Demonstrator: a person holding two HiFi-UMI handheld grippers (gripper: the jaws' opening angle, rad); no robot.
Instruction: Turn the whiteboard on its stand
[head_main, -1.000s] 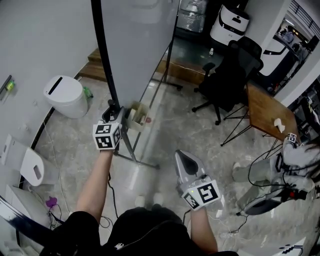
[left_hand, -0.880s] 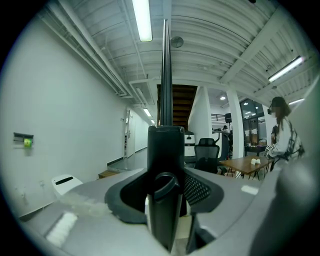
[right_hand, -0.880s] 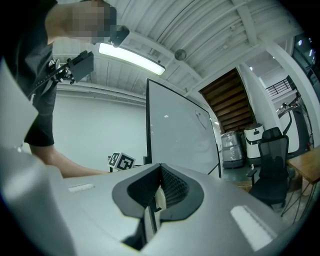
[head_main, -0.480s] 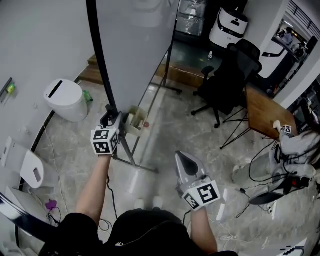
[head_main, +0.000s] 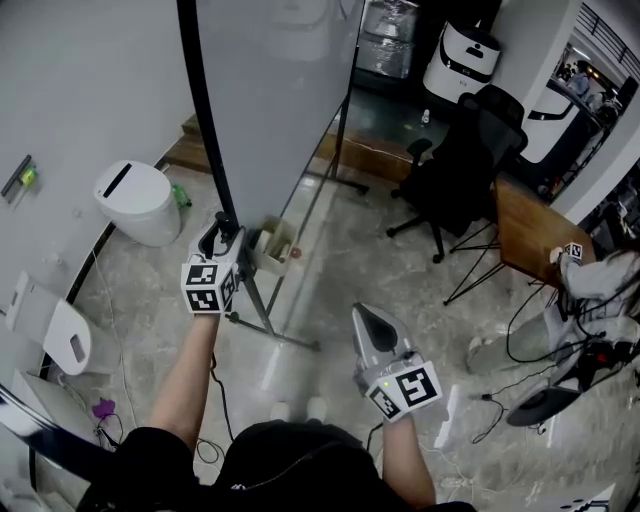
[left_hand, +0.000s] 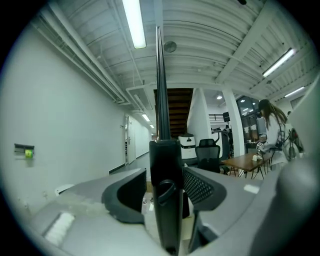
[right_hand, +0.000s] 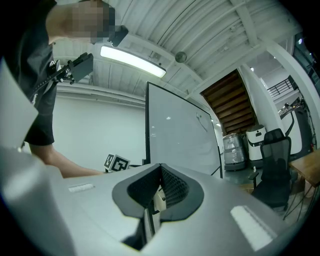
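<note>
Holding station at whiteboard (head_main: 275, 100), upright on its stand (head_main: 257, 300) on the floor (head_main: 340, 260), black edge frame (left_hand: 161, 100) between my left tongs (head_main: 222, 233), jaws apart and just been opening, my right tongs (head_main: 366, 318) closed together, empty, well apart from the board.

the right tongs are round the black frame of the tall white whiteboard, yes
No: the left tongs are round the black frame of the tall white whiteboard, their jaws just opened, it between them. The left gripper view shows it.
</note>
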